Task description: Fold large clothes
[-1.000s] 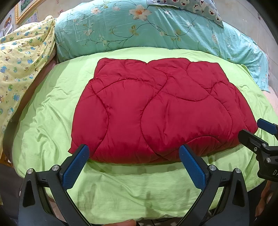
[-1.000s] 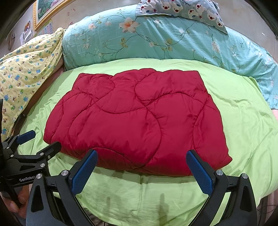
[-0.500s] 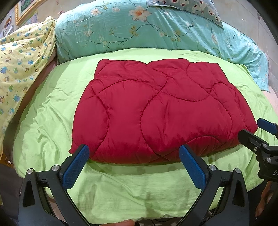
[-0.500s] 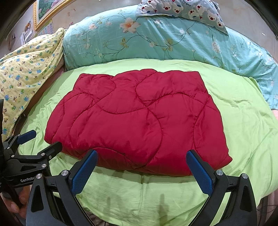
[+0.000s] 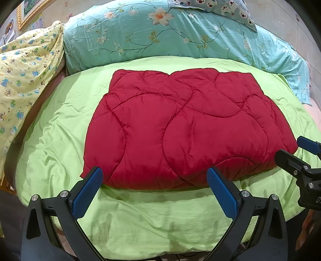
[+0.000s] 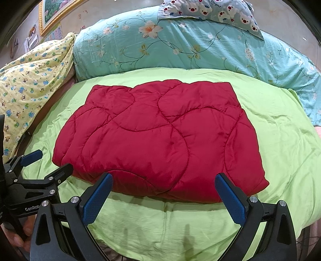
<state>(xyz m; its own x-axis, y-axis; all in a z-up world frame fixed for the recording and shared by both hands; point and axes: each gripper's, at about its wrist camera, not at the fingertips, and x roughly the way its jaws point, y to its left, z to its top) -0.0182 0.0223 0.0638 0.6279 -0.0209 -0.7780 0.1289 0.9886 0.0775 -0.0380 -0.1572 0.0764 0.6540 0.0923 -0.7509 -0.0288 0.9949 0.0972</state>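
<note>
A red quilted garment (image 5: 180, 128) lies folded into a thick rectangle on the lime green bed sheet (image 5: 140, 216); it also shows in the right wrist view (image 6: 160, 140). My left gripper (image 5: 154, 190) is open and empty, just short of the garment's near edge. My right gripper (image 6: 163, 197) is open and empty, also just short of that edge. Each gripper shows at the side of the other's view: the right one (image 5: 299, 156) by the garment's right corner, the left one (image 6: 46, 162) by its left corner.
A teal floral duvet (image 5: 180, 40) is piled along the far side of the bed, with a bear-print pillow (image 6: 210, 10) on top. A yellow patterned blanket (image 5: 24, 84) lies at the left. The bed's front edge (image 6: 160, 251) runs just under the grippers.
</note>
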